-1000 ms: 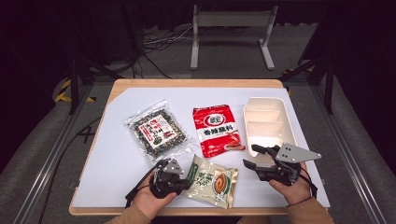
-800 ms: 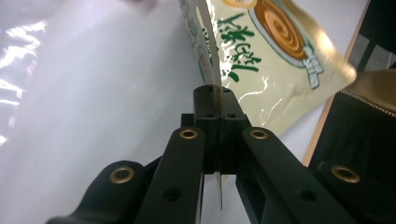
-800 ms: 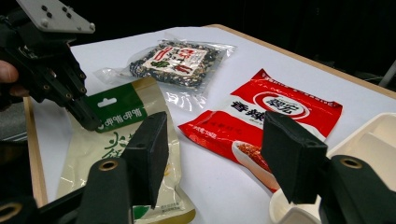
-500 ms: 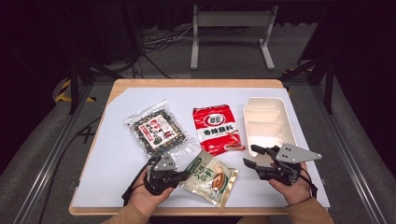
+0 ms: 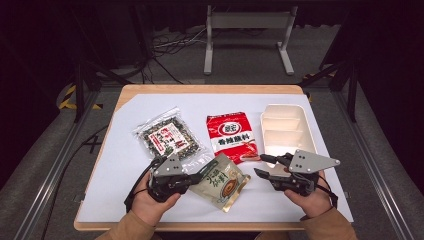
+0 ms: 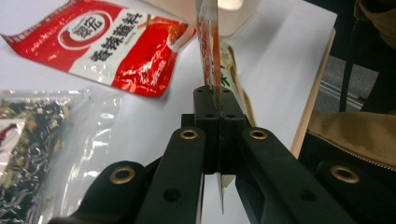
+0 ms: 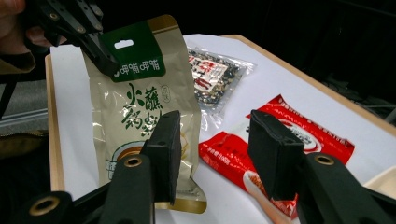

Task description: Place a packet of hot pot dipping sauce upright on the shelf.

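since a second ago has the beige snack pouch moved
Yes. The beige snack pouch, clamped in the left tool, has lifted at that end and tilted, its top nearer the red packet.

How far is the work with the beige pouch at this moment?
Done: the left gripper is shut on the green top edge of the beige pouch, which hangs from it. In hand: the right gripper, jaws closing with nothing between them, faces the pouch. Left: the white tray holds nothing; red packet and clear packet lie untouched.
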The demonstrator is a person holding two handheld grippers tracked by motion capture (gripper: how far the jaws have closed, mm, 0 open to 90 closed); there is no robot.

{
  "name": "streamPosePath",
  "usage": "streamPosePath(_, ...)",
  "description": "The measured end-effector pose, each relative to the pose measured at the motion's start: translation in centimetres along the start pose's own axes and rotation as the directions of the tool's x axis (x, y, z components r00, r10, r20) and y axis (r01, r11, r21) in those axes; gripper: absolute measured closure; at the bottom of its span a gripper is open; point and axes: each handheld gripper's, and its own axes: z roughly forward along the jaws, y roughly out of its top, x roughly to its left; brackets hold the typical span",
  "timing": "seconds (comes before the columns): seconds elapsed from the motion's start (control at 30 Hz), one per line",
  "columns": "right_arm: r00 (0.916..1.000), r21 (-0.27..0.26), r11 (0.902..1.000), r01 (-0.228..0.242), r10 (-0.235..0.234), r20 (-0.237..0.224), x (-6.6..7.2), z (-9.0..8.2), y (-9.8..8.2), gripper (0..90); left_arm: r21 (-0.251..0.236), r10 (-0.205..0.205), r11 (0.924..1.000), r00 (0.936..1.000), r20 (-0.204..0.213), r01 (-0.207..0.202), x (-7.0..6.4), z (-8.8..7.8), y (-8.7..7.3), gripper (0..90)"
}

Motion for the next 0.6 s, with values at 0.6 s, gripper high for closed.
streamPosePath(0.6, 0.9575, 0.162, 0.954, 0.252, -0.222, -0.185, -0.6, 1.8, 8.4, 58.9, -0.048, 0.014, 0.9988, 0.9998, -0.013, -0.015, 0.2, -2.1, 1.5, 89.6)
